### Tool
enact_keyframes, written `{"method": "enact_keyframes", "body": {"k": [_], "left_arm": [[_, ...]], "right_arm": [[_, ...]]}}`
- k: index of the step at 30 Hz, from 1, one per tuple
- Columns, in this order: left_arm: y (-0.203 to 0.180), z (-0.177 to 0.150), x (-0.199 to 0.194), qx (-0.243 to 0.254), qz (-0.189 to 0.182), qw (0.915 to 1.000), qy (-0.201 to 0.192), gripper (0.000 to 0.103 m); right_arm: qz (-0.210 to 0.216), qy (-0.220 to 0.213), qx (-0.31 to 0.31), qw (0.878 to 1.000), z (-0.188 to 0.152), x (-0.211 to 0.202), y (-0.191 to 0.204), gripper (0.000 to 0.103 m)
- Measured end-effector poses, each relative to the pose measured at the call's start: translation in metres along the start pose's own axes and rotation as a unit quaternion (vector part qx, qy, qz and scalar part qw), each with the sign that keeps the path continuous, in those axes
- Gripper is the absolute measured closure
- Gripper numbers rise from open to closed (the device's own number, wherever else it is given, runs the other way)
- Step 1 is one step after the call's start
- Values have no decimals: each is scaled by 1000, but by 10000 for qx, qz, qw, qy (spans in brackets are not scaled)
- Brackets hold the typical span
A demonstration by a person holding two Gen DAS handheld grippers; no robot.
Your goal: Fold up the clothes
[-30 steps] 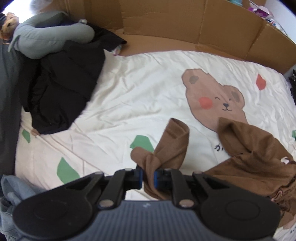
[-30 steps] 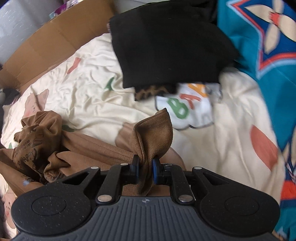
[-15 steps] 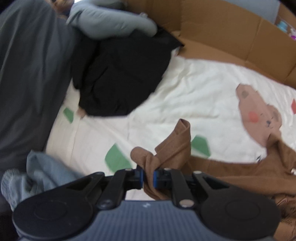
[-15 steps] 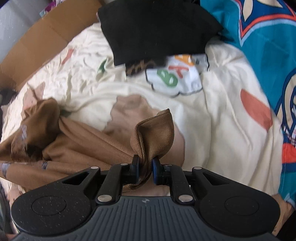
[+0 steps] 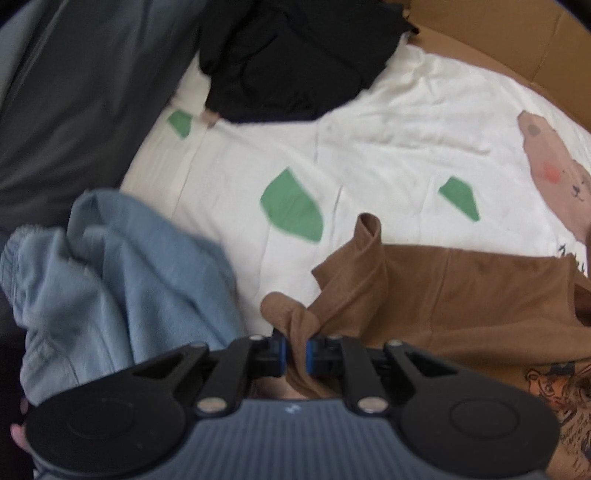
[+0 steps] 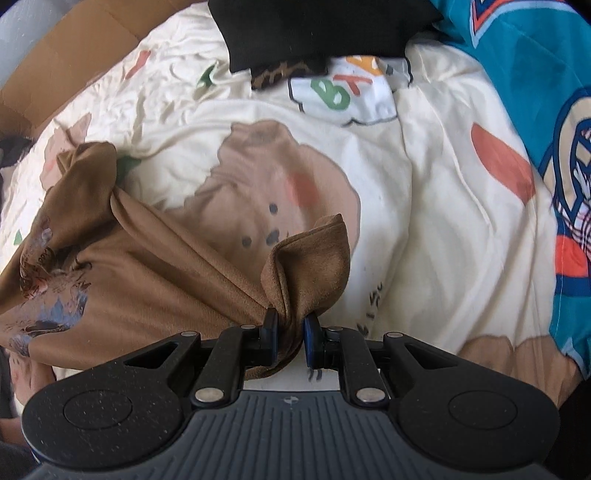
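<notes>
Brown shirt point(image 5: 461, 291) now pulled flatter.

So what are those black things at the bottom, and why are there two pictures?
Those black things are tools a person holds, one in each hand. Each is a hand-held gripper with two fingers that pinch, and each has a little camera looking forward along the fingers. That is why you get two pictures: one from the left hand-held gripper, one from the right hand-held gripper.

Both are pinching the same brown shirt, at two different spots, so it hangs stretched between them over a cream bedsheet printed with bears and green leaves.

Other clothes lie around: a light blue garment and a black garment in the left picture, a folded black piece and a teal patterned cloth in the right one. Brown cardboard stands behind the bed.
</notes>
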State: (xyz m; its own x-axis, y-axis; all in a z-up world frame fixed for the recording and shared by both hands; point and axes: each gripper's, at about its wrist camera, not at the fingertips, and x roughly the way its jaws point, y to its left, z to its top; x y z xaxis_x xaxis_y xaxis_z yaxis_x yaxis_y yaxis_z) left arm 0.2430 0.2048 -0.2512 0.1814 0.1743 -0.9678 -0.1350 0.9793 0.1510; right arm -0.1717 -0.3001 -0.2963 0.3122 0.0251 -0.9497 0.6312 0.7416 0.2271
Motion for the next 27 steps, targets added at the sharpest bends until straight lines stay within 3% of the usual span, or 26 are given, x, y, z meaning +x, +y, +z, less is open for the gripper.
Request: {"method": "enact_keyframes", "body": {"k": [3,6,9,11,13,20,24,27], "left_arm": [[10,-19,2,-100,-64,9998,-129,92],[18,-37,9,-166,-60,9998,6,91],[21,-46,13,-92,-141,9996,243,77],[21,-49,6,-44,-60,9998,171,64],[23,-45,-6,-81,-79,9999,7,60],[14,-5,-38,58,-230,9985,-498,59],[1,18,-40,176,-356,9975,-586,59],[-11,31,-35,335,-433,9967,-601,59]], "right_arm": [[16,153,90,9998,-9,3,-4,90],[35,316,102,9994,-19,6,-6,90],[63,529,186,9984,-26,7,-8,87],[50,603,308,9977,-28,4,-10,84],[27,535,364,9979,-25,-3,-13,83],[-65,-18,63,10000,9,-33,-2,81],[161,-303,-67,9994,39,-36,12,73],[322,-451,-182,9983,59,-29,28,73]]}}
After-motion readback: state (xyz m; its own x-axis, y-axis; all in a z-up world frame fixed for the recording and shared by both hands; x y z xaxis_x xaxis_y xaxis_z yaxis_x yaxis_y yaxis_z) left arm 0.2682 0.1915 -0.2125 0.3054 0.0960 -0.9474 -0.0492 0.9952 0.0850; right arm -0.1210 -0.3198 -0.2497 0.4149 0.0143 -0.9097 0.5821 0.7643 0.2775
